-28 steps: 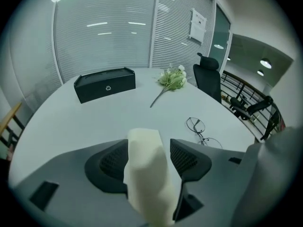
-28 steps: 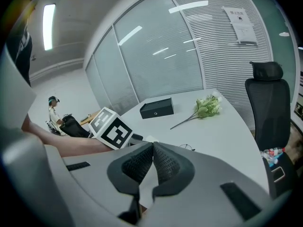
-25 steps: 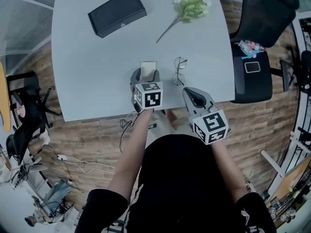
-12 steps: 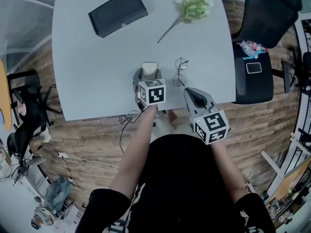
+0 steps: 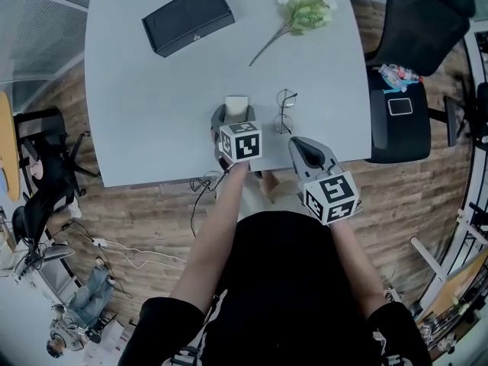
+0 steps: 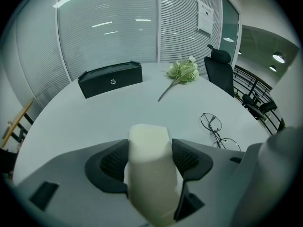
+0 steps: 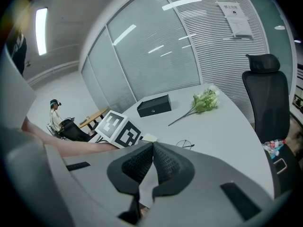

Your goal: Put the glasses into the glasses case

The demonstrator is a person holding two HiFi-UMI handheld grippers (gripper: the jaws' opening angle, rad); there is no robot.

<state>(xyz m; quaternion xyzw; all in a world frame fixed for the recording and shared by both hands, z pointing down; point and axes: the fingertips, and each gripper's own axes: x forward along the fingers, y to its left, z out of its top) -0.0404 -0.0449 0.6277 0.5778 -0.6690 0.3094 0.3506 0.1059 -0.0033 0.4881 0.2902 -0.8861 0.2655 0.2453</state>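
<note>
The glasses (image 5: 284, 111) lie flat on the counter (image 5: 145, 120), just right of the left tool (image 5: 232, 117) and ahead of the right tool (image 7: 152, 150). The case (image 5: 188, 19) sits shut at the far left corner, well apart from them. The left tool stands wide and its jaws are opening, with a pale block (image 6: 149, 174) between them that appears to touch both pads. The right tool is pinched narrow and holds nothing. The main risk is the block: if it drops badly as the jaws part, it may tip or slide into the thin frame beside it and shove it. The glasses look like bare wire on a smooth top, so a tool coming down on them may skate over the rim, press on a lens or bend a temple. I cannot tell whether the temples are folded; if they are spread, the glasses likely will not fit the case. The case also needs opening first, and a one-sided pull on its lid could drag it across the counter toward the flowers (image 5: 303, 12).
</note>
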